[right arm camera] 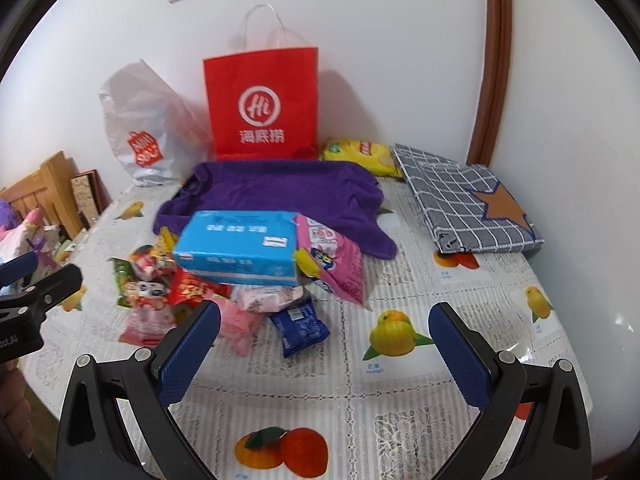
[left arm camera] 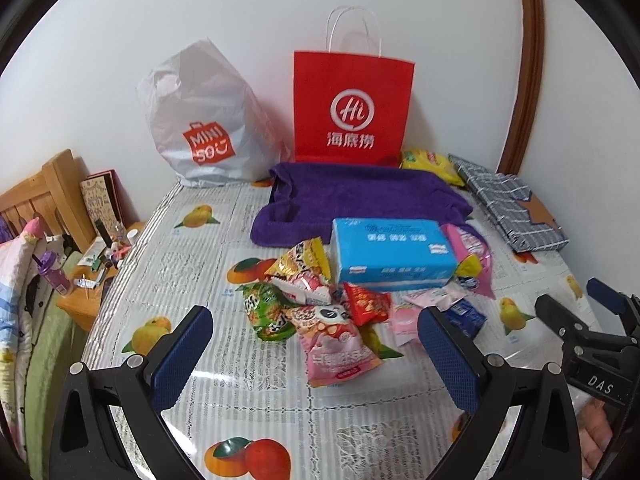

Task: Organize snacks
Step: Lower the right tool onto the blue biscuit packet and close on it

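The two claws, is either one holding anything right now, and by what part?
Nothing is held. The left claw and the right claw are both open above the table, short of the snack pile.

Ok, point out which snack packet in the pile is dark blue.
The small dark blue packet at the pile's near right edge, below the light blue tissue pack; the other packets are pink, red, green.

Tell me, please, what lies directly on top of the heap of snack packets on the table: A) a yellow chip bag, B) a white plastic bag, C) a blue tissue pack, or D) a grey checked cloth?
C: the blue tissue pack rests across the snack packets, while the yellow chip bag lies apart near the wall.
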`<state>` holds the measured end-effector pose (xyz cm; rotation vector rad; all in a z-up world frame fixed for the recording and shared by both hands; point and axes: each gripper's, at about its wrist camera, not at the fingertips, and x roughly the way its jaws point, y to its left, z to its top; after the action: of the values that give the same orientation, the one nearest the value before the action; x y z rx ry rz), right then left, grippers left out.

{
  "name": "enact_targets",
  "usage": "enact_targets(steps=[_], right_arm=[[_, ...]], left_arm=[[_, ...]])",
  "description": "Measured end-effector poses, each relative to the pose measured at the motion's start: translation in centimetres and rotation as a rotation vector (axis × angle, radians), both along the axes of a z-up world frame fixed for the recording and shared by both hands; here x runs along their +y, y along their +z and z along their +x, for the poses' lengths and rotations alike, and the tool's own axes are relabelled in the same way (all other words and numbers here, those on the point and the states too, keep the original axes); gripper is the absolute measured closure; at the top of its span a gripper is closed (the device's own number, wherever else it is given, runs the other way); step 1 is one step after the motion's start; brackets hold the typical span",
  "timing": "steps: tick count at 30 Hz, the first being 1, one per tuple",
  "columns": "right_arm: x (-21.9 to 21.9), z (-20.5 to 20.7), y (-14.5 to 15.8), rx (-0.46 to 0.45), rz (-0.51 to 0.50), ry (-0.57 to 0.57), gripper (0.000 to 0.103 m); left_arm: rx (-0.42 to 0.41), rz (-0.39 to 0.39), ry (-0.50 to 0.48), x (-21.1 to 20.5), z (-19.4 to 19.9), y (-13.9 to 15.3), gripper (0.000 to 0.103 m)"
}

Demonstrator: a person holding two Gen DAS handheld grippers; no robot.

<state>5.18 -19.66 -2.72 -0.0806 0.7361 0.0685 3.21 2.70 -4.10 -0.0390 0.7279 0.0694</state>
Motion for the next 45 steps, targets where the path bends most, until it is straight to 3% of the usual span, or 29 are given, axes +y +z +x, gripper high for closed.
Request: enact_targets(steps=[12,17,20,29,35,37,40,45], right_arm=[[-0.7,3.1,-4.0,0.043,0.035,0.048,0.001],[-0.5,4.5,-6.0,0.095,0.106,0.113,0.001],[0.3,5.4,-7.4,0.129,0.084,0.14,0.012],[1.7,7.5,-10.8,0.225,0.041,0.162,0.034],[1.7,8.4,-12.1,0.257,0.021,0.155,0.037],[2.1,8.5,-12.3,0.245,0.001,0.155,0.037],[2.3,8.5,-12.2,0.235,0.0,0.171,0.045],[2.2,8.0,-12.3,0.214,-0.003,0.193,0.047]], left_arm=[[0.085,-0.033,0.033,2.9,3.3,-3.8,0.0],[0.129,-0.08,0.006,4.0,4.4,-5.7,0.0],[0.174,-0.087,0.042,5.0,5.1,-6.9,0.001],[0.164,-0.062,0.047,6.6,5.3,-7.7,0.001],[0.172,-0.076,0.03,7.1,6.0,-8.1,0.001],[0.175,-0.075,0.025,7.1,6.2,-8.4,0.001],[0.181,-0.092,0.019,7.0,6.4,-8.7,0.001],[0.191,-0.139,-0.047,5.6,6.2,-8.9,0.001]])
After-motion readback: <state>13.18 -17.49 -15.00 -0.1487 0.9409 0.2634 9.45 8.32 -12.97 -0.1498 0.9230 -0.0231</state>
